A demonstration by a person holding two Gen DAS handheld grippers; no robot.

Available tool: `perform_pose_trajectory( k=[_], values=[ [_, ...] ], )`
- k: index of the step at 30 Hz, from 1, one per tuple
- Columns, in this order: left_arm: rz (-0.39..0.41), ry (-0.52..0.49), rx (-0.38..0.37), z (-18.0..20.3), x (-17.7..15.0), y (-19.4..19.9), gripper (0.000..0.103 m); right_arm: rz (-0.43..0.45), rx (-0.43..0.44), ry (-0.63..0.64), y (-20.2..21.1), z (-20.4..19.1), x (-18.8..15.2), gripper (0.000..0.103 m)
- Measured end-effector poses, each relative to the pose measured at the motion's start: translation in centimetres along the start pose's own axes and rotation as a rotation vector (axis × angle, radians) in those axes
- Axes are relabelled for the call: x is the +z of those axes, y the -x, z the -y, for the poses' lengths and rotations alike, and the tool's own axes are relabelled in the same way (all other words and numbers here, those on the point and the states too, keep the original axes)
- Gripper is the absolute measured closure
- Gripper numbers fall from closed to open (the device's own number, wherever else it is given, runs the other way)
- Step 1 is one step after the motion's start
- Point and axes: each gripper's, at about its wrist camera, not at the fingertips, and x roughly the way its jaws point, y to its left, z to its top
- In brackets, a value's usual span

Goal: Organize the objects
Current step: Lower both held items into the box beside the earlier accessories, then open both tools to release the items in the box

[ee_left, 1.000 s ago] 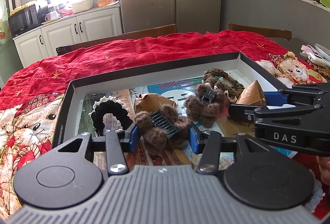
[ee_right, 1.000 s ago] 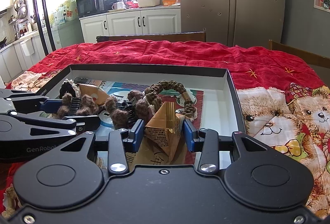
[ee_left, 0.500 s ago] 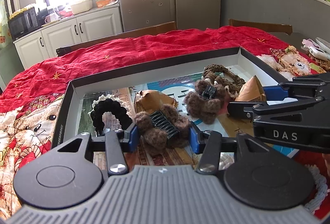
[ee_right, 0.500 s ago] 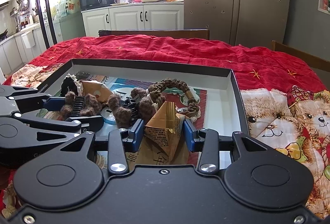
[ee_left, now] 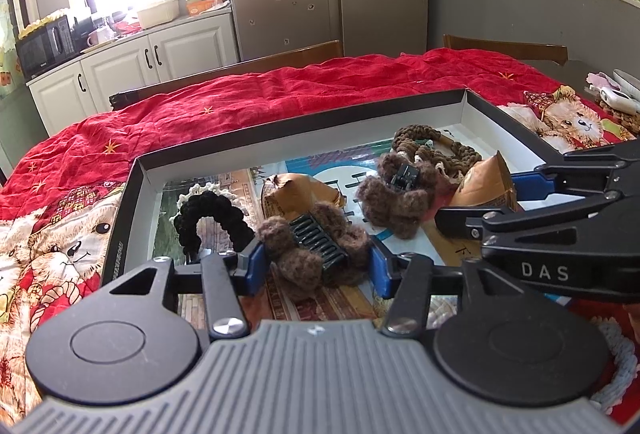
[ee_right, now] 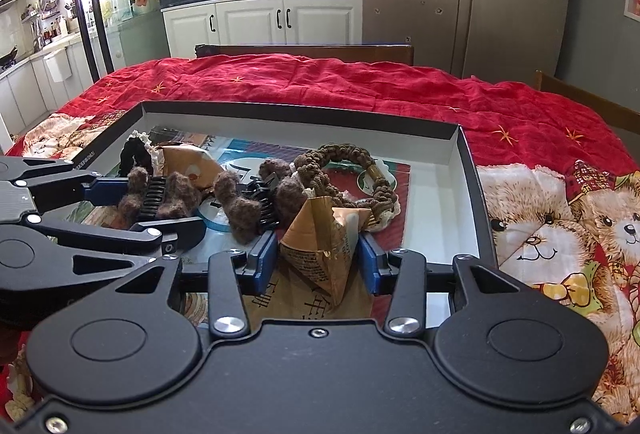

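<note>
A shallow black box (ee_left: pixel 120 234) with white inner walls lies on the red cloth. My left gripper (ee_left: pixel 316 262) is shut on a brown fuzzy hair claw (ee_left: pixel 312 246) over the box's near left part; it also shows in the right wrist view (ee_right: pixel 156 198). My right gripper (ee_right: pixel 318 262) is shut on a brown paper packet (ee_right: pixel 320 246), seen from the left wrist too (ee_left: pixel 486 182). A second fuzzy claw (ee_left: pixel 400 194), a black scrunchie (ee_left: pixel 208 210), another brown packet (ee_left: pixel 296 190) and a brown braided ring (ee_left: pixel 436 150) lie in the box.
The box (ee_right: pixel 468 170) sits on a table covered with a red cloth and bear-print fabric (ee_right: pixel 560 226). Wooden chair backs (ee_right: pixel 304 50) stand at the far side. Small items (ee_left: pixel 616 94) lie at the table's far right. Cabinets and a fridge stand behind.
Both grippers have kept their grip and risen slightly with their objects; the views have tilted up a little. Nothing in the box has moved.
</note>
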Motion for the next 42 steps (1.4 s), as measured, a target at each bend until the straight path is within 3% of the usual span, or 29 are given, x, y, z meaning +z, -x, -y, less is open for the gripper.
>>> perform_pose_trajectory(
  k=[5, 14, 42],
  values=[
    [0.001, 0.000, 0.007, 0.0, 0.0, 0.0, 0.035, 0.005, -0.004, -0.004, 0.0, 0.1, 0.0, 0.057],
    [0.002, 0.002, 0.015, -0.2, 0.1, 0.2, 0.032, 0.034, -0.004, -0.016, 0.5, 0.4, 0.1, 0.051],
    [0.056, -0.002, 0.071, 0.0, 0.6, 2.9, 0.016, 0.091, 0.012, -0.037, 3.6, 0.5, 0.3, 0.050]
  ],
)
